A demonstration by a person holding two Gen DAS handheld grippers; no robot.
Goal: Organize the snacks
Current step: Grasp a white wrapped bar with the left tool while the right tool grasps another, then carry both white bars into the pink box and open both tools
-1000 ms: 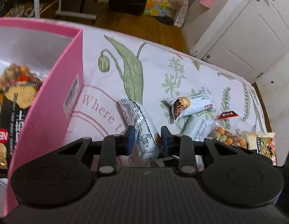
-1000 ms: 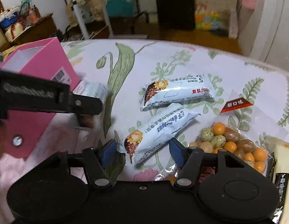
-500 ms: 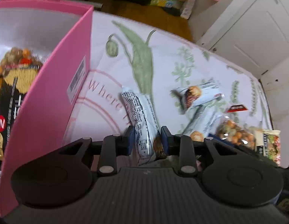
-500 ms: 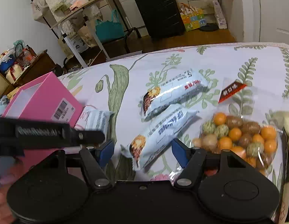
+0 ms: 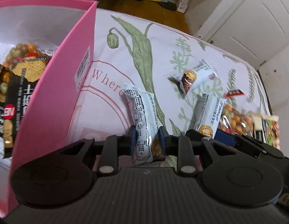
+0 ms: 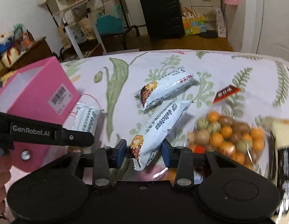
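Left gripper (image 5: 146,140) is clamped on a snack bar (image 5: 144,119); lift it clear over the pink box (image 5: 51,97) wall. Right gripper (image 6: 143,152) straddles another bar (image 6: 159,128), jaws apart.

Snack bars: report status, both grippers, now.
Left gripper shut on white snack bar, beside pink box. Right gripper around second snack bar; grip cannot tell. Third bar and nut bag loose on table.

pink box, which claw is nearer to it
Left. The left claw, holding a snack bar, sits right beside the pink box; the right claw is farther off, among the loose snacks.
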